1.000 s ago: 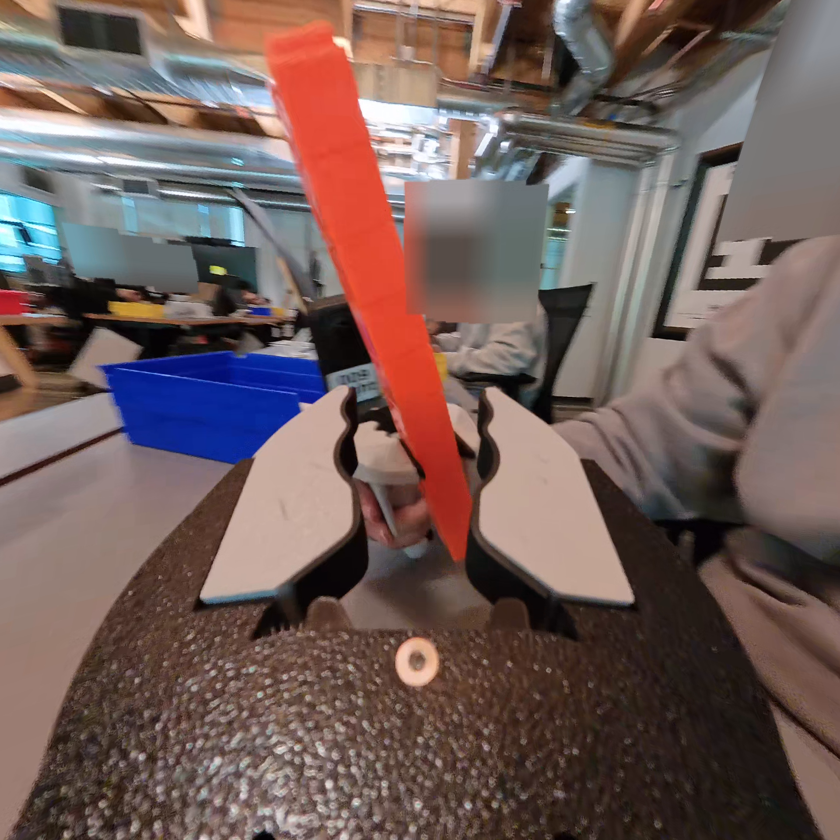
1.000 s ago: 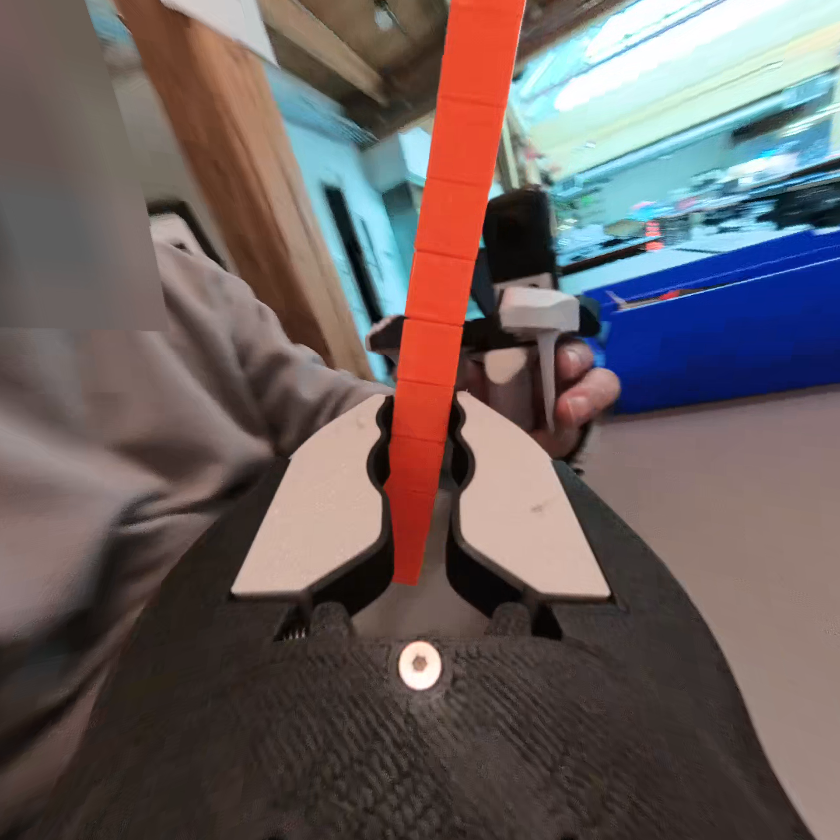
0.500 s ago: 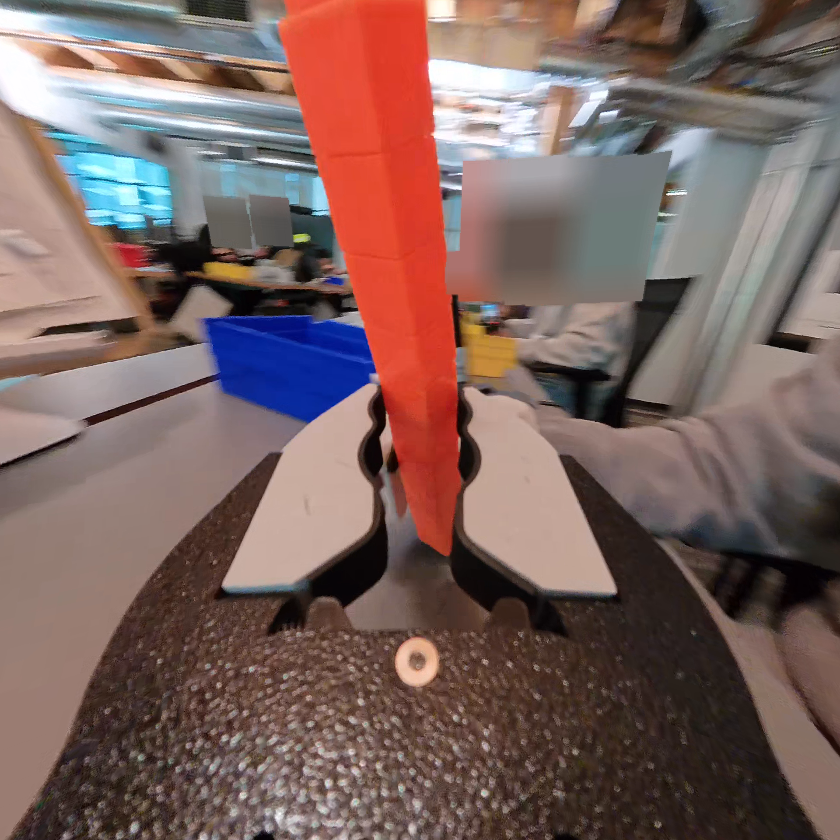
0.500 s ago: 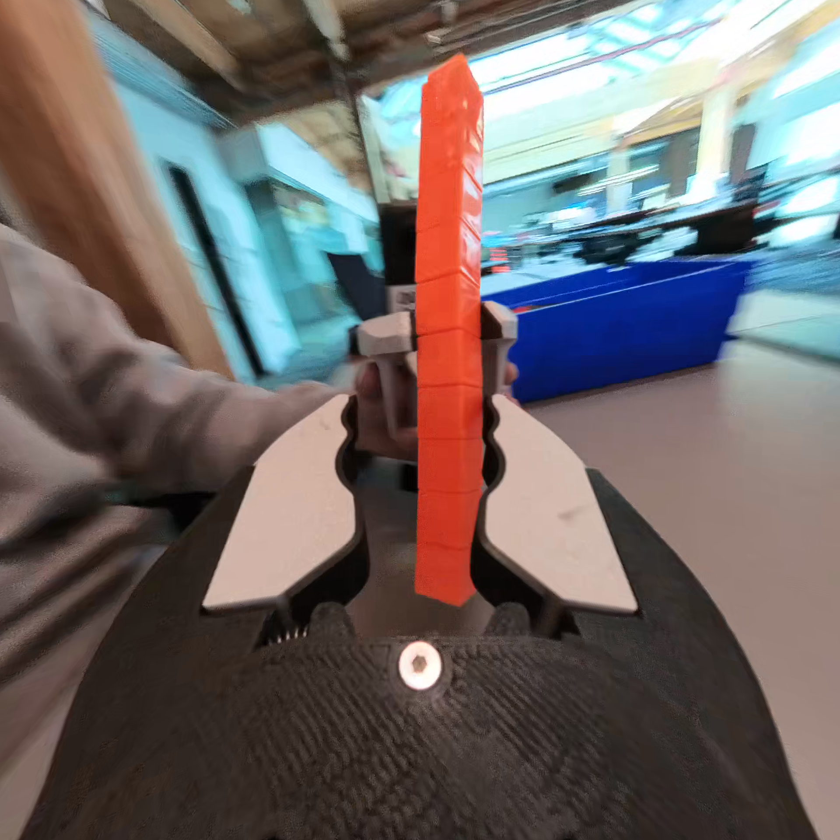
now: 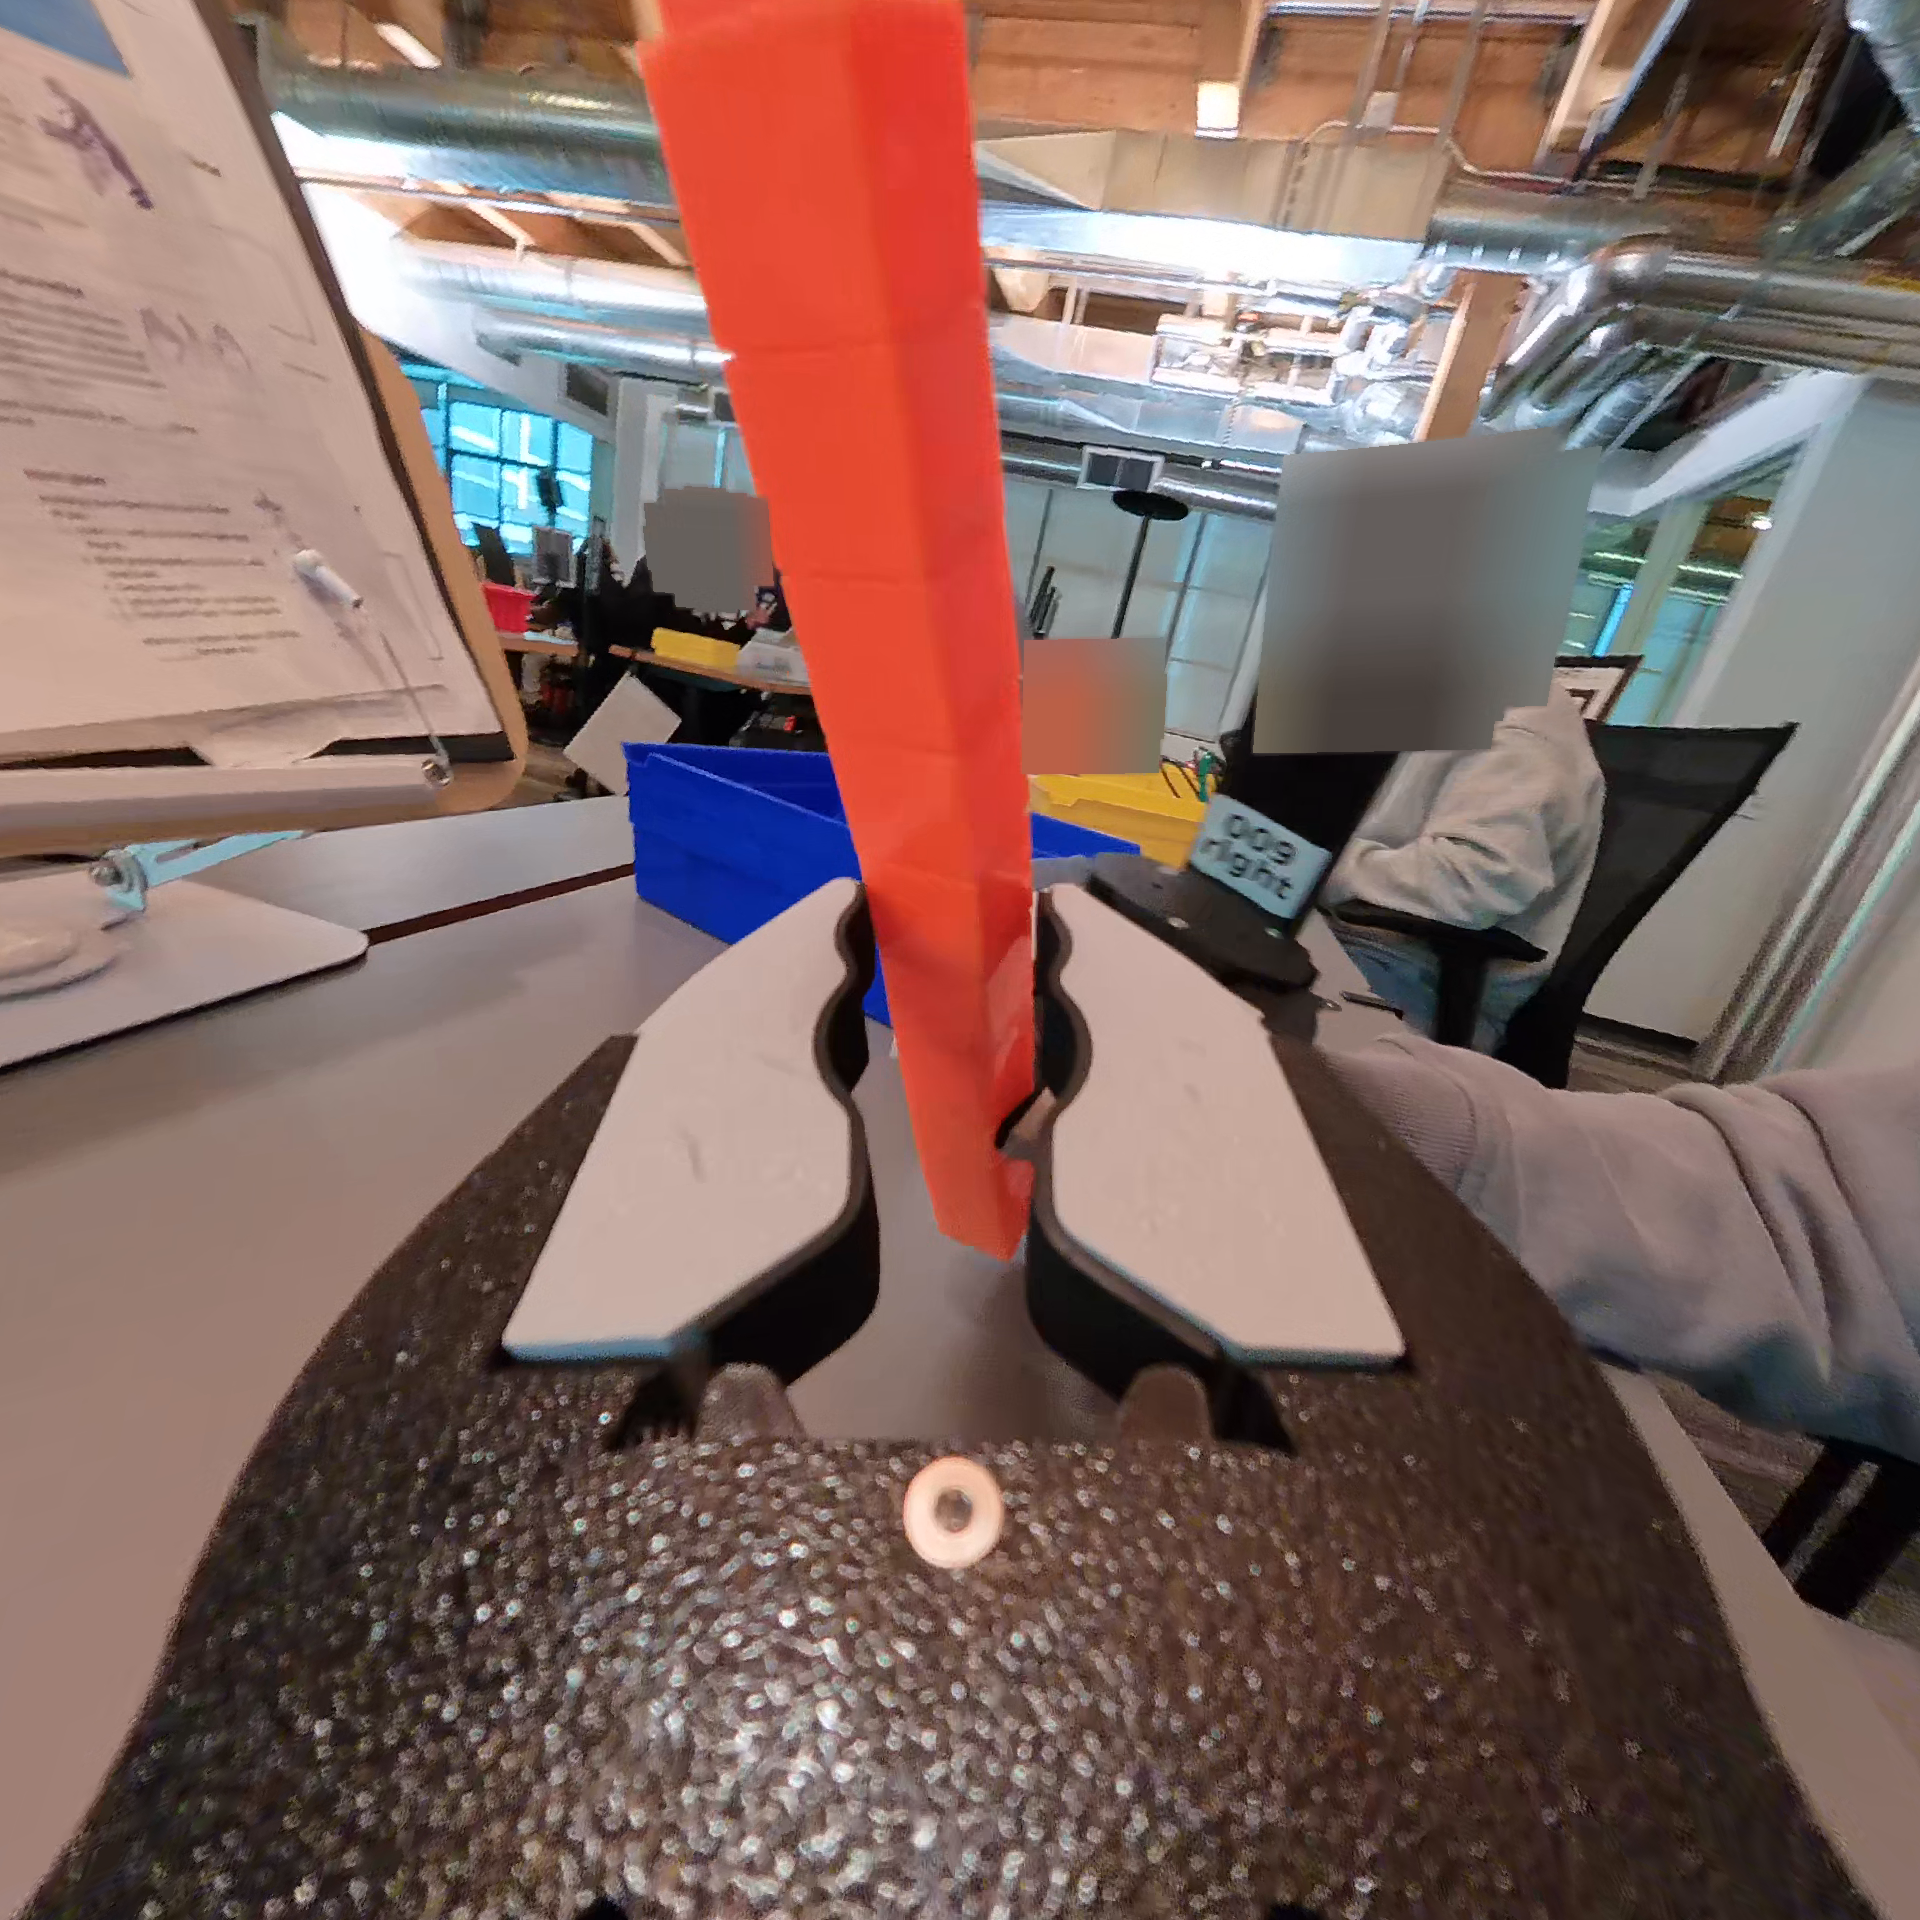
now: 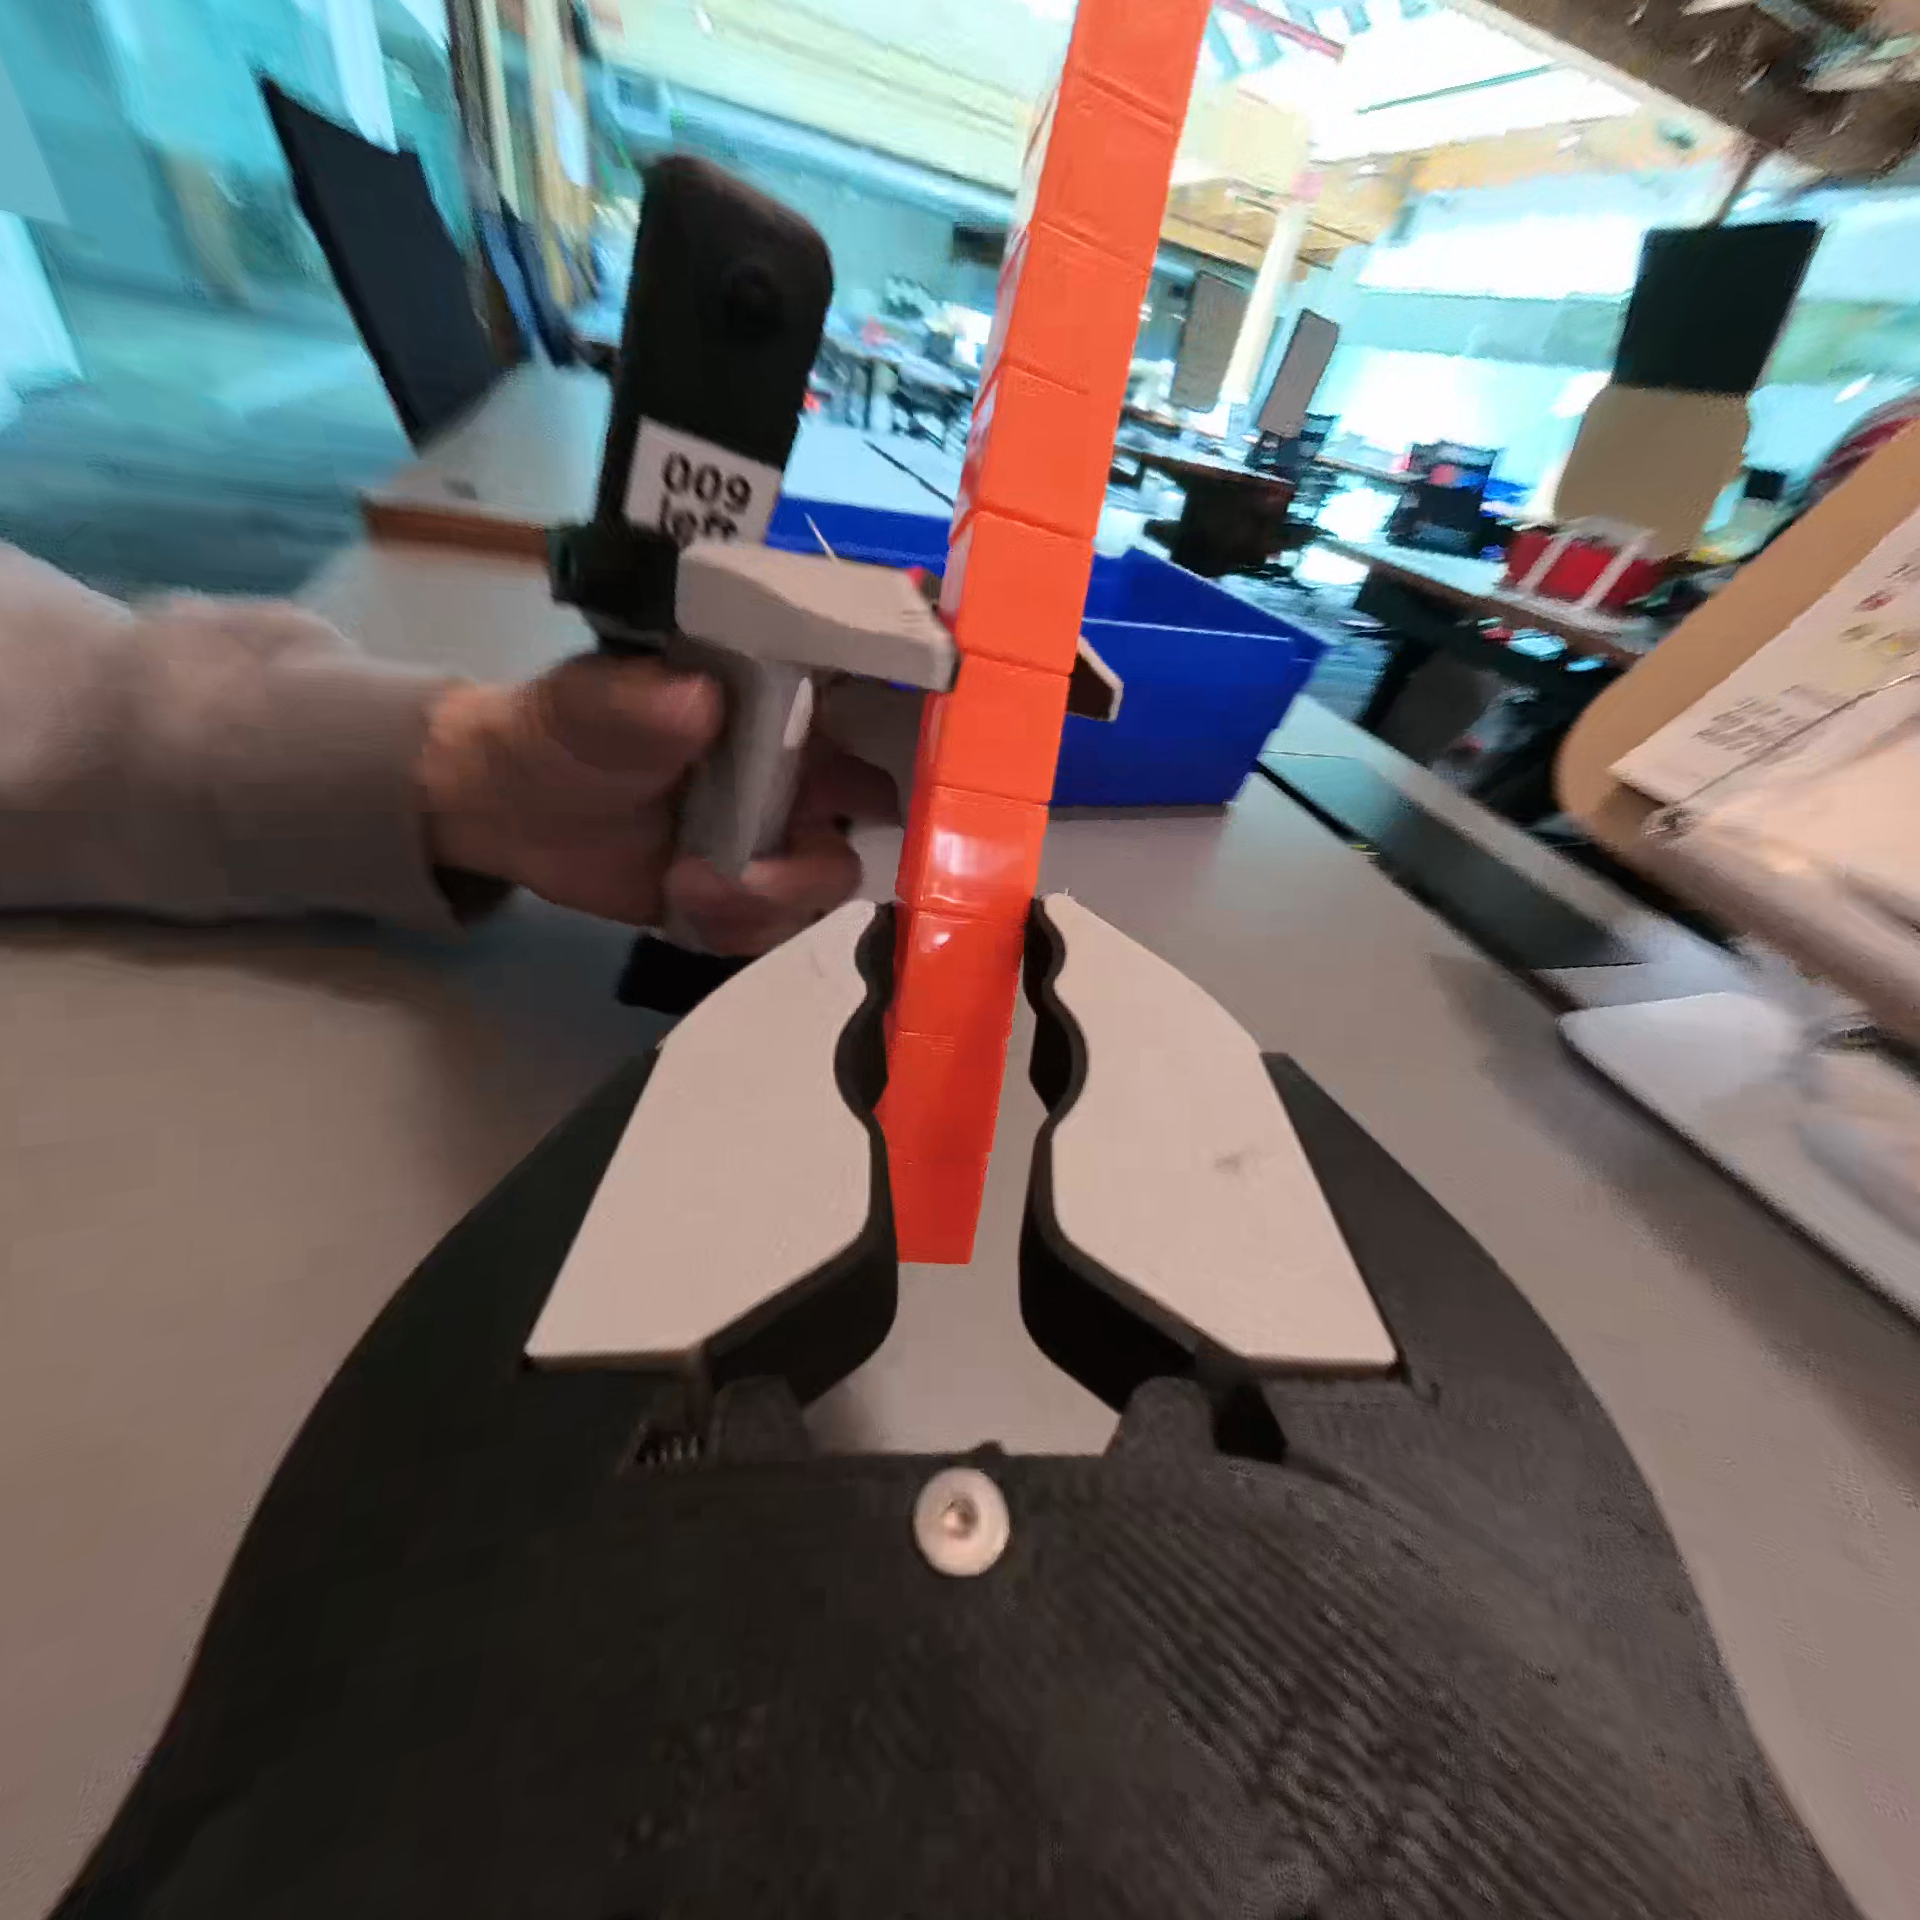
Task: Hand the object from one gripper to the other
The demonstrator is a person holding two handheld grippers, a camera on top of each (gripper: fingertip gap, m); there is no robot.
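Note:
A long orange stick (image 5: 883, 623) made of several joined blocks stands nearly upright above the grey table. My left gripper (image 5: 948, 920) is shut on it, and the stick's lower end hangs between the fingers. My right gripper (image 6: 956, 920) is also shut on the stick (image 6: 1049, 540), lower down. In the right wrist view the left gripper (image 6: 1023, 665) clamps the stick from the left, held by a hand (image 6: 582, 790). In the left wrist view the right gripper's black body (image 5: 1195, 925) shows behind the stick.
A blue bin (image 5: 727, 831) stands on the table (image 5: 312, 1143) behind the stick and shows in the right wrist view too (image 6: 1174, 707). A document stand with papers (image 5: 208, 468) is at the left. A grey sleeve (image 5: 1662, 1195) reaches in from the right. A person sits at the back (image 5: 1475, 831). There is about 4 cm between the tips of the two grippers.
One second ago only the right gripper held the stick. The left then closed on it and the right opened. Now the right has narrowed onto it again. Both views have swung round.

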